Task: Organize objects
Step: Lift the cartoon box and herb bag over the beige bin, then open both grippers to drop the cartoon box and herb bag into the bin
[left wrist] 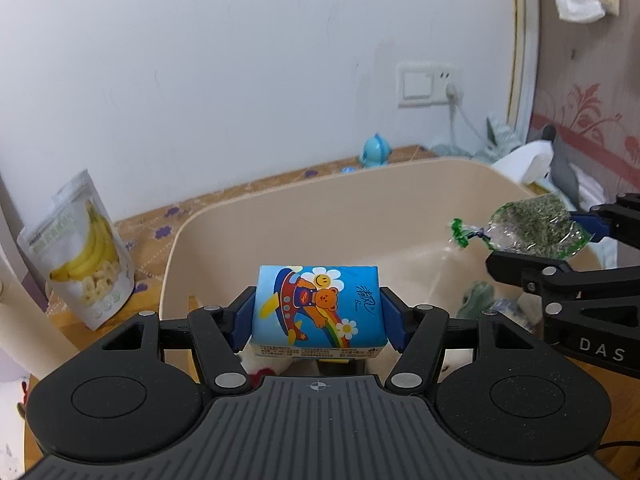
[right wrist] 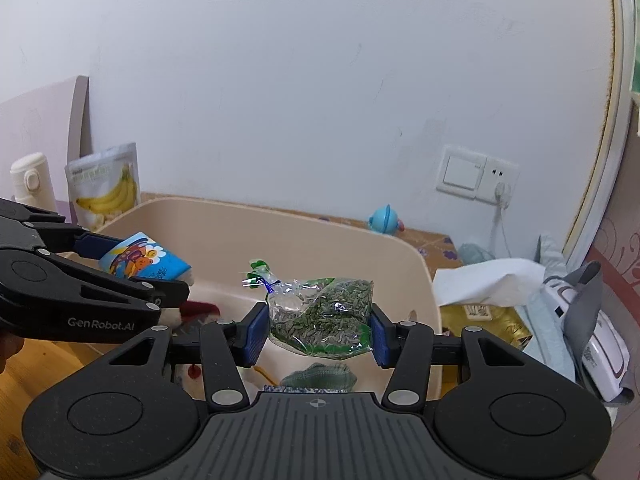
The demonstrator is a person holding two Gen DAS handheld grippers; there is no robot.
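A blue tissue pack (left wrist: 318, 310) is clamped between the pads of the left claw (left wrist: 318, 316) above the beige tub (left wrist: 280, 216). A clear bag of green bits (right wrist: 322, 318) is gripped by the right claw (right wrist: 318, 330), also over the tub. A banana pouch (left wrist: 82, 248) is stood on the patterned surface (left wrist: 148, 236) left of the tub. A white flask (right wrist: 32, 178) is shown only in the right view.

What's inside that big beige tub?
In the tub, a green cloth, something red and white bits show. Both grippers, the tissue pack and herb bag hide the rest.
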